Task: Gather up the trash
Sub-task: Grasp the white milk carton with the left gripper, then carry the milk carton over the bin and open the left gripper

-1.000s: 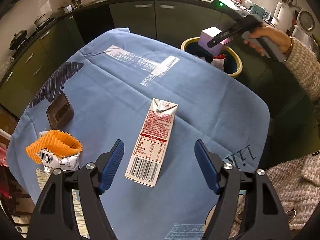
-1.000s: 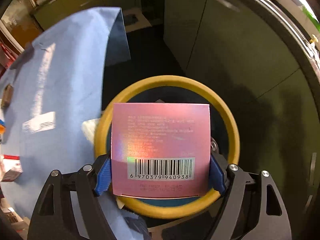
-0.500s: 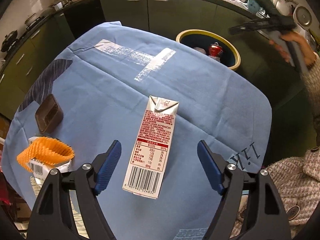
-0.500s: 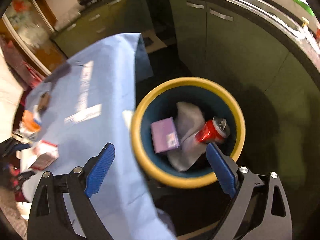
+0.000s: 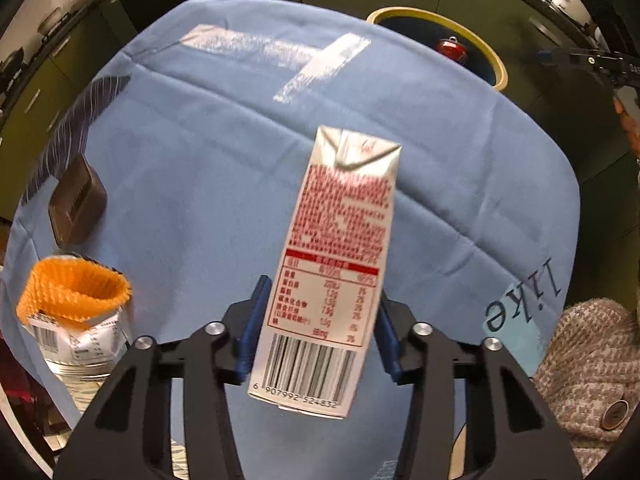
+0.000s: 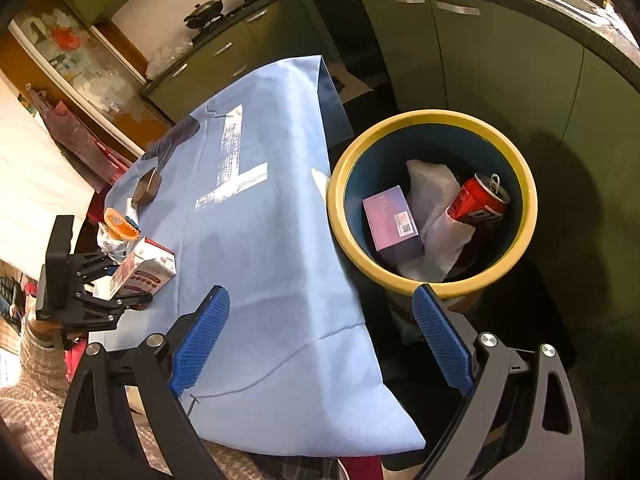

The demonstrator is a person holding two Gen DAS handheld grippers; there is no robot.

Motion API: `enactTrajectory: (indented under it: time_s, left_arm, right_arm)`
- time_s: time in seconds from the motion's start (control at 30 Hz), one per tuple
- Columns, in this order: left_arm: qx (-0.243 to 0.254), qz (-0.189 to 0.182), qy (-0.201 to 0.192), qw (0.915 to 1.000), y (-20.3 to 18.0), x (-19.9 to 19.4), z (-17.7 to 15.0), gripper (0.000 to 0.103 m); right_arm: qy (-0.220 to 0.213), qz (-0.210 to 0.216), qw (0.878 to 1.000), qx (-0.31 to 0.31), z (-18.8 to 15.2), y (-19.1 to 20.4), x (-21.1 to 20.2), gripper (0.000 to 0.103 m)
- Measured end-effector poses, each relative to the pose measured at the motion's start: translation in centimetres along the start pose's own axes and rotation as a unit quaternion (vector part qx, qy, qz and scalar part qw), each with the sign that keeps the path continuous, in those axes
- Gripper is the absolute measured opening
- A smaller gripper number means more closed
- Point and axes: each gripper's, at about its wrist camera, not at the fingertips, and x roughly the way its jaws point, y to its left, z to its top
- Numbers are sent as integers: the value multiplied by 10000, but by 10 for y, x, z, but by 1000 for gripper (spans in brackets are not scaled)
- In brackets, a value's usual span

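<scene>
Carton (image 5: 332,276) clamped in left gripper (image 5: 318,334), jaws just closed; barcode 6 907992 524832 nearest the camera. Right gripper (image 6: 320,340) wide, empty; bin (image 6: 432,120) ahead.

One carton (image 5: 332,264), one bin (image 6: 432,280), two grippers (image 5: 318,332) (image 6: 320,336).

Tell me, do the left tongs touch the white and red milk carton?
Touching: the left wrist view shows both blue pads of the left tongs against the milk carton's sides.

milk carton (image 5: 328,288) print blurred, bin (image 5: 492,60) half hidden behind tablecloth (image 5: 200,152)
</scene>
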Motion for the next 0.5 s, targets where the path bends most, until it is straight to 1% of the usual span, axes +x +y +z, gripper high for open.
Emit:
enactTrajectory:
  time_s: [0.1, 0.27, 0.5]
  left_arm:
    - [-50, -81, -27, 10000, 3, 0, -2, 38]
    - [-42, -84, -101, 9999, 4, -4, -5, 36]
    - [-45, -50, -307, 9995, -4, -29, -1, 36]
  right_arm:
    - [9, 44, 10000, 25, -2, -1, 2, 92]
    - [39, 94, 9999, 82, -8, -3, 5, 92]
    - [-31, 117, 9997, 203, -17, -13, -1, 92]
